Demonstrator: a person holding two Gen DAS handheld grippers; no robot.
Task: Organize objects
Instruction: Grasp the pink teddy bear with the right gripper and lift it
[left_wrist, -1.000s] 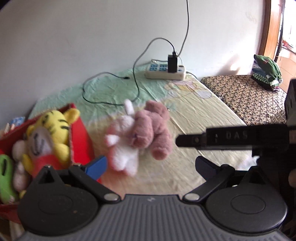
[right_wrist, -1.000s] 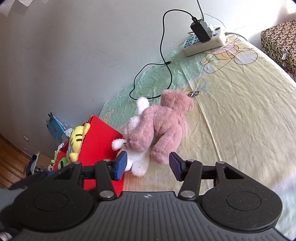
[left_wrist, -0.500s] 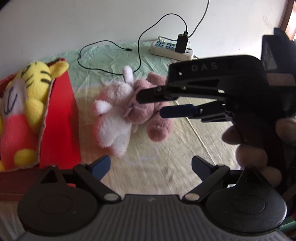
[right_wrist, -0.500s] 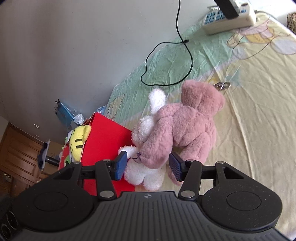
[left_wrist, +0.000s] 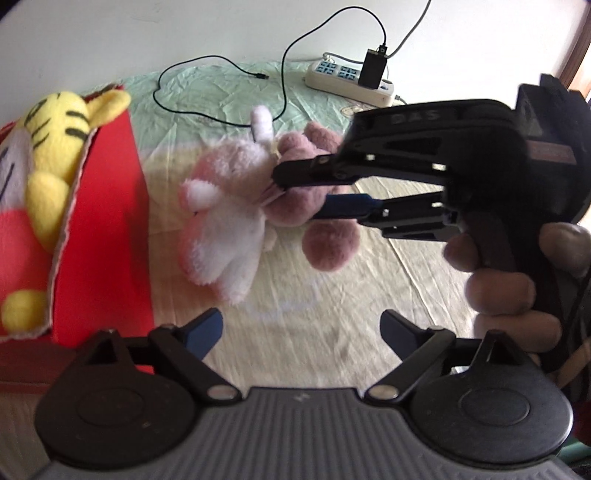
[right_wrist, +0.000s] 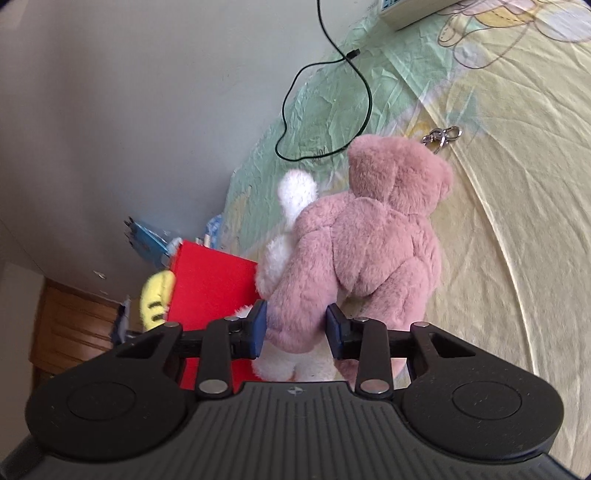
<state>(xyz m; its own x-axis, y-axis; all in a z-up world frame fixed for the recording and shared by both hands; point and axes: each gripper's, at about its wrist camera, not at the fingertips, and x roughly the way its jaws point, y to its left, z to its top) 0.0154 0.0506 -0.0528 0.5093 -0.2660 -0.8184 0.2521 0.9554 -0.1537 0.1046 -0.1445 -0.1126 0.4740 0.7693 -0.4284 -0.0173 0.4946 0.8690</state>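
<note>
your right gripper (right_wrist: 295, 328) is closing on the pink bear (right_wrist: 373, 243), pads touching its leg; left gripper (left_wrist: 301, 326) closing slightly, nothing between.

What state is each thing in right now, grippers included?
Right gripper: jaws closing on the pink bear's leg.
Left gripper: open, empty, closing a little.
Pink bear: lying on the bed, against the white plush.
White plush: lying on the bed.
Red box: open, tiger toy inside.
Charger: plugged into the power strip.
</note>
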